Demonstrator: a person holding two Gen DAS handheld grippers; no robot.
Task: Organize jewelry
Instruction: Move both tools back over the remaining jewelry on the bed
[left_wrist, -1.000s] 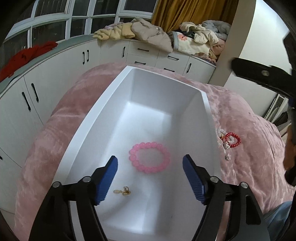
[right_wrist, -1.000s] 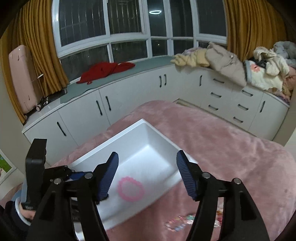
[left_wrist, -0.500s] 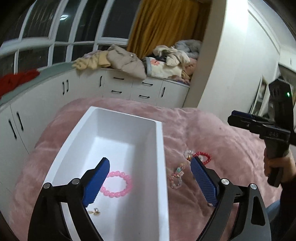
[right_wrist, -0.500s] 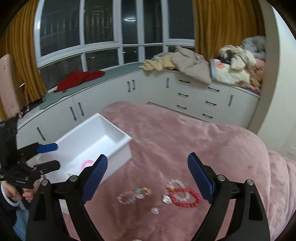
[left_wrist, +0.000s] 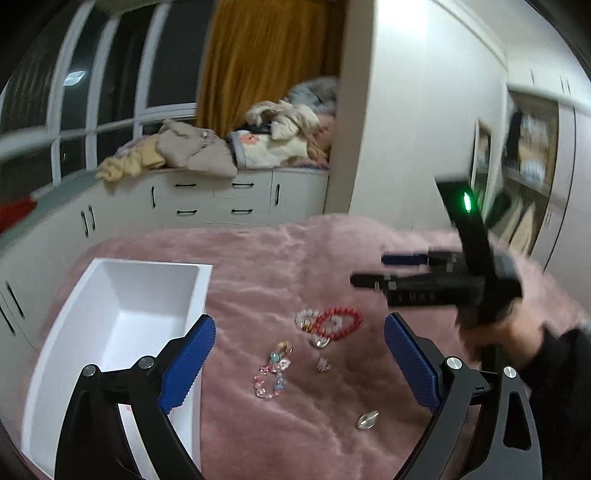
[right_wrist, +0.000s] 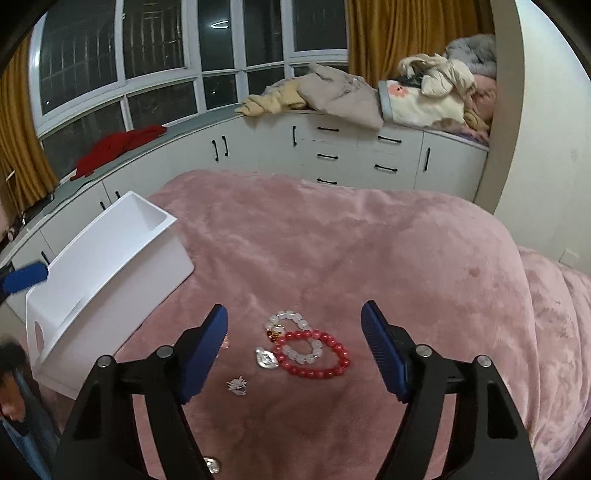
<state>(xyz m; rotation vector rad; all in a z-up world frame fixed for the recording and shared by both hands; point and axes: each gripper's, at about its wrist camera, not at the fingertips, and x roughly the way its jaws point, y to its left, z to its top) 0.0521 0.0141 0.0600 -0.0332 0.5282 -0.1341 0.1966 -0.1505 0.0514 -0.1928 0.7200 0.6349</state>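
red bead bracelet (right_wrist: 314, 355), white box (right_wrist: 103, 266), pink plush blanket (right_wrist: 332, 240).

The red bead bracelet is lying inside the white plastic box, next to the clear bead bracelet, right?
Not quite. The red bead bracelet lies on the pink fuzzy blanket, outside the white plastic box. It does lie next to the clear bead bracelet. The right wrist view shows this best.

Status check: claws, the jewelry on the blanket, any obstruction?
Right claw open over red bracelet, empty, jaws just closing. Left claw open, empty, jaws just opening. Loose jewelry beside white bin. Nothing in the way.
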